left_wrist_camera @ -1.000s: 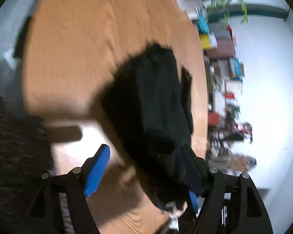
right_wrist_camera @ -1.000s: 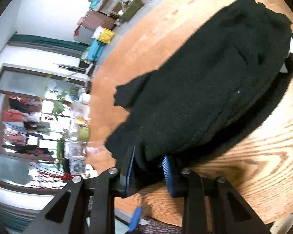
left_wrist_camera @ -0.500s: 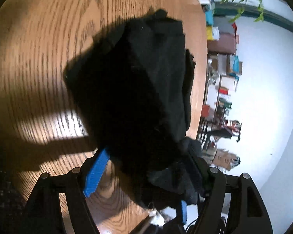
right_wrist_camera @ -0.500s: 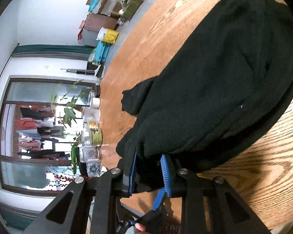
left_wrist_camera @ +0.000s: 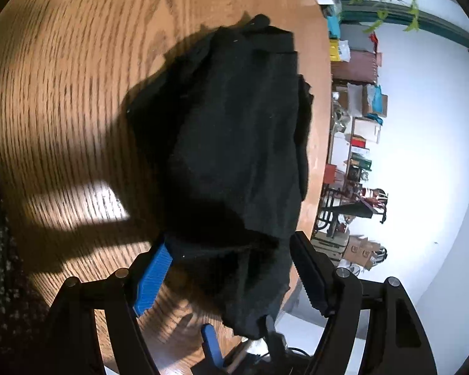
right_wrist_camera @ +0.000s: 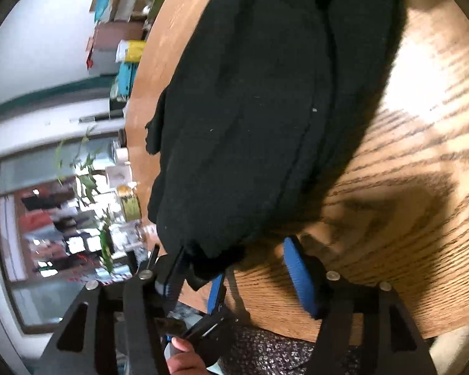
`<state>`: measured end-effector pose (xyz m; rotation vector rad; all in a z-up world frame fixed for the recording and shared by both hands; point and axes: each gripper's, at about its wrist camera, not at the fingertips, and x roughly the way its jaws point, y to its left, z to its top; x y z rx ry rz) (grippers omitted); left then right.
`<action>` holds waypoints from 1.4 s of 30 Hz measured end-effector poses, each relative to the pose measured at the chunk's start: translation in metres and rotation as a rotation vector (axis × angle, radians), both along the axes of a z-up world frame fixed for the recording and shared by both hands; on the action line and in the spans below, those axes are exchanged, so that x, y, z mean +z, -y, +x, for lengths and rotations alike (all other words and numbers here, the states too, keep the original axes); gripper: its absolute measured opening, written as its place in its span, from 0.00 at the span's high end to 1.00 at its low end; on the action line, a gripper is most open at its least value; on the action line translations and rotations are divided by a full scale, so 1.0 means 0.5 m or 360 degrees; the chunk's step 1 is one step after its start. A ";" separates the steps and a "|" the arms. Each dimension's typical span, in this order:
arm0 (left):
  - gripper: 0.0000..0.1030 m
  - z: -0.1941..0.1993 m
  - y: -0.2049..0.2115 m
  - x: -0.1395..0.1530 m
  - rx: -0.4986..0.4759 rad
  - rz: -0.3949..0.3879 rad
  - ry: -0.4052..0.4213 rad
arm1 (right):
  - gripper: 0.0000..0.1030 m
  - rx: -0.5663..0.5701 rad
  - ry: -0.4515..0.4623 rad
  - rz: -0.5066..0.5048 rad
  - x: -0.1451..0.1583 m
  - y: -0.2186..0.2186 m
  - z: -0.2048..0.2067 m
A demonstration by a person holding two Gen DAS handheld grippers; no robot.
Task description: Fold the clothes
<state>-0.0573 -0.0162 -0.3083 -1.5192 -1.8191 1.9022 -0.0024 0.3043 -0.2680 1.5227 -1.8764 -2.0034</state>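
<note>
a soft, fuzzy black garment (right_wrist_camera: 265, 109) lies bunched on the grainy wooden table (right_wrist_camera: 421, 156). the right gripper (right_wrist_camera: 237, 268) has just been opening, cloth loose between its jaws; the left gripper (left_wrist_camera: 231, 272) gapes wide around the cloth.

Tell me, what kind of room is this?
Probably a lived-in home room: a wooden table holds a black garment, with cardboard boxes stacked by the white wall and a leafy plant near a window.
</note>
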 end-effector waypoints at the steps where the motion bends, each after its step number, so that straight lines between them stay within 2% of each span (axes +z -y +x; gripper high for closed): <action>1: 0.26 0.001 0.004 0.002 0.0007 -0.0002 -0.0003 | 0.27 -0.0046 -0.0014 -0.0007 -0.001 -0.004 0.001; 5: 0.26 -0.001 0.014 0.007 0.0034 -0.0014 -0.0014 | 0.21 -0.0160 -0.0091 0.0058 0.012 -0.026 -0.001; 7: 0.26 -0.001 0.017 0.008 0.0047 -0.0016 -0.0017 | 0.10 -0.0219 -0.0116 0.0105 0.016 -0.037 -0.001; 9: 0.26 0.000 0.019 0.008 0.0060 -0.0018 -0.0020 | 0.11 -0.0226 -0.0102 0.0136 0.007 -0.045 -0.012; 11: 0.26 -0.003 0.015 0.010 0.0049 -0.0016 -0.0028 | 0.11 -0.0209 -0.0076 0.0083 -0.011 -0.045 -0.029; 14: 0.26 0.009 0.007 0.007 0.0046 0.0000 -0.0043 | 0.13 -0.0180 -0.0131 -0.0041 -0.040 -0.046 -0.060; 15: 0.26 0.009 0.002 0.008 0.0046 0.0003 -0.0047 | 0.19 -0.0164 -0.0152 -0.0076 -0.048 -0.045 -0.070; 16: 0.26 0.013 -0.004 0.007 0.0043 0.0012 -0.0052 | 0.33 -0.0148 -0.0155 -0.0111 -0.060 -0.045 -0.081; 17: 0.26 0.021 -0.010 0.004 0.0043 0.0027 -0.0060 | 0.43 -0.0132 -0.0157 -0.0147 -0.073 -0.045 -0.091; 18: 0.26 0.025 -0.017 0.004 0.0044 0.0034 -0.0066 | 0.63 -0.0125 -0.0156 -0.0181 -0.085 -0.047 -0.100; 19: 0.26 0.031 -0.025 0.003 0.0046 0.0039 -0.0079 | 0.72 -0.0131 -0.0149 -0.0212 -0.097 -0.052 -0.106; 21: 0.26 0.039 -0.041 0.006 0.0073 0.0050 -0.0130 | 0.78 -0.0129 -0.0161 -0.0256 -0.102 -0.058 -0.115; 25: 0.25 0.044 -0.068 0.014 0.0184 0.0050 -0.0226 | 0.79 -0.0038 -0.0350 -0.0187 -0.032 -0.049 -0.133; 28: 0.24 0.022 -0.090 0.011 0.0164 0.0108 -0.0255 | 0.79 -0.0008 -0.0449 -0.0188 0.014 -0.054 -0.144; 30: 0.24 0.016 -0.099 0.006 0.0170 0.0130 -0.0221 | 0.79 -0.0018 -0.0479 -0.0205 0.026 -0.064 -0.145; 34: 0.23 0.003 -0.109 -0.008 0.0188 0.0027 -0.0167 | 0.79 -0.0011 -0.0499 -0.0264 0.031 -0.070 -0.159; 35: 0.23 -0.001 -0.109 -0.016 0.0203 0.0043 -0.0144 | 0.79 -0.0001 -0.0510 -0.0269 0.032 -0.068 -0.161; 38: 0.23 -0.030 -0.116 -0.009 0.0208 0.0016 -0.0132 | 0.79 0.0040 -0.0536 -0.0256 0.034 -0.062 -0.153; 40: 0.25 -0.049 -0.125 0.001 0.0163 -0.0046 -0.0127 | 0.79 0.0052 -0.0545 -0.0252 0.035 -0.064 -0.150; 41: 0.31 -0.058 -0.129 0.006 0.0140 -0.0077 -0.0125 | 0.79 0.0054 -0.0548 -0.0255 0.033 -0.065 -0.148; 42: 0.53 -0.067 -0.130 0.015 0.0115 -0.0120 -0.0126 | 0.79 0.0055 -0.0549 -0.0262 0.029 -0.071 -0.141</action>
